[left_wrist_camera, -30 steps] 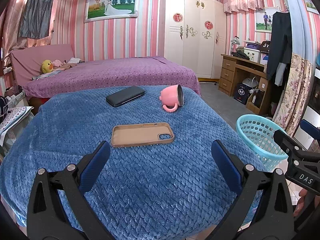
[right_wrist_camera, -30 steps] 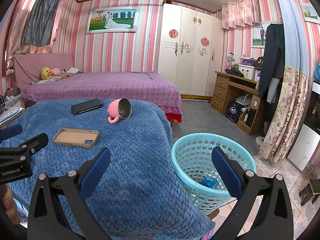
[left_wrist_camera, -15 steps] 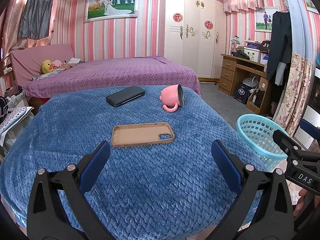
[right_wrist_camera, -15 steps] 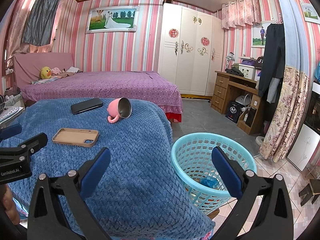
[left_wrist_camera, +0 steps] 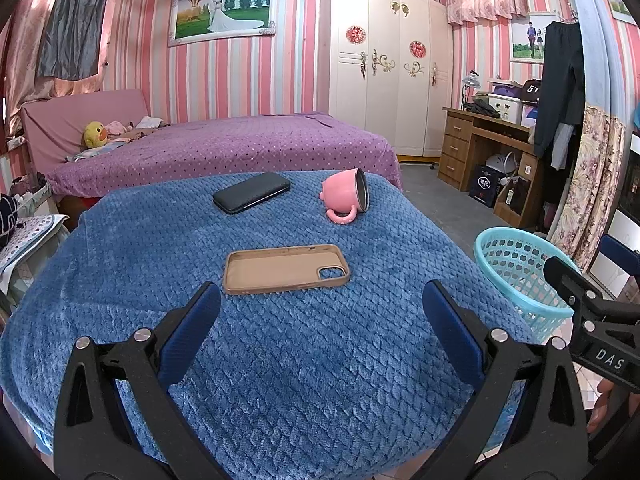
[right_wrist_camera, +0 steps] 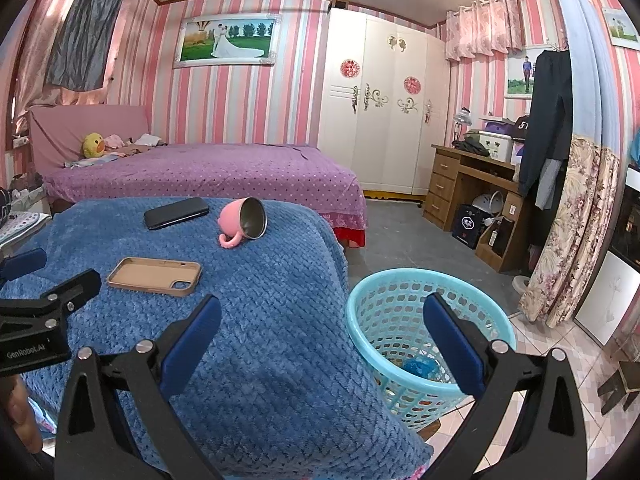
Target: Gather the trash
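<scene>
Both grippers, the left gripper [left_wrist_camera: 320, 312] and the right gripper [right_wrist_camera: 322, 324], gape wide and empty, a blue scrap [right_wrist_camera: 418, 367] sits in the basket [right_wrist_camera: 496, 326] at lower right, and no trash shows on the blanket [left_wrist_camera: 320, 360].

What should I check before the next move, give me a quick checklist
1. Left gripper open and holding nothing: ok.
2. Right gripper open and holding nothing: ok.
3. Basket upright beside the blue blanket, mouth clear: ok.
4. Something already in the basket: ok, a blue item lies at the bottom.
5. Trash left on the blanket: cannot tell; only a phone case, a dark phone and a tipped pink mug show.
6. Mug safe from rolling: cannot tell; it lies on its side, handle down.
</scene>
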A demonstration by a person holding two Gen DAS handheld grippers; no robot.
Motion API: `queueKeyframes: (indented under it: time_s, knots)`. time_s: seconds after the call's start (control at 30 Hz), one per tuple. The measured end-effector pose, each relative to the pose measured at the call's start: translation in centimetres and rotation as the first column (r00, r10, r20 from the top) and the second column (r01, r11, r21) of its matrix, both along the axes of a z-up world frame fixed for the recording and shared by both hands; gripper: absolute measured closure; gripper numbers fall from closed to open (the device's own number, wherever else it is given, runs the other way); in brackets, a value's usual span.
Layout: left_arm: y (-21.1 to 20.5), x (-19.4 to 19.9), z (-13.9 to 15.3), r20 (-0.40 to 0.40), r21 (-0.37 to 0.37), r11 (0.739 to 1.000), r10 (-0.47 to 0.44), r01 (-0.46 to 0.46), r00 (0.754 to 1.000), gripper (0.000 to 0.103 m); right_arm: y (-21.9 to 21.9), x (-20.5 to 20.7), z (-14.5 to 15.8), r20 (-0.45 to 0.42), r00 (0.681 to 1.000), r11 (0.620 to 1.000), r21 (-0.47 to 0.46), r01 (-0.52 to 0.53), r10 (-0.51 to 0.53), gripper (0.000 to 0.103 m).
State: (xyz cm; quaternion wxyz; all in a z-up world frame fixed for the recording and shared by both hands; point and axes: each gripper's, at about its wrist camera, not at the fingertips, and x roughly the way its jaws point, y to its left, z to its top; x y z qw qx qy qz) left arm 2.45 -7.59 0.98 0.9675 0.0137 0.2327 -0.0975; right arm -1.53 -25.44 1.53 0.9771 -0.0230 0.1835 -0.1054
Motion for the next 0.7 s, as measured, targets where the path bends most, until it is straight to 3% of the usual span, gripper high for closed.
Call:
queueKeyframes:
  time_s: [0.7]
  knots:
    - [0.24, 0.07, 0.21, -0.013, -0.013, 1.000, -0.001, 0.001, 1.000, 0.005, 0.04, 0.01, -0.06, -0.002, 1.000, 1.000, -0.001, 0.001, -0.001, 0.004]
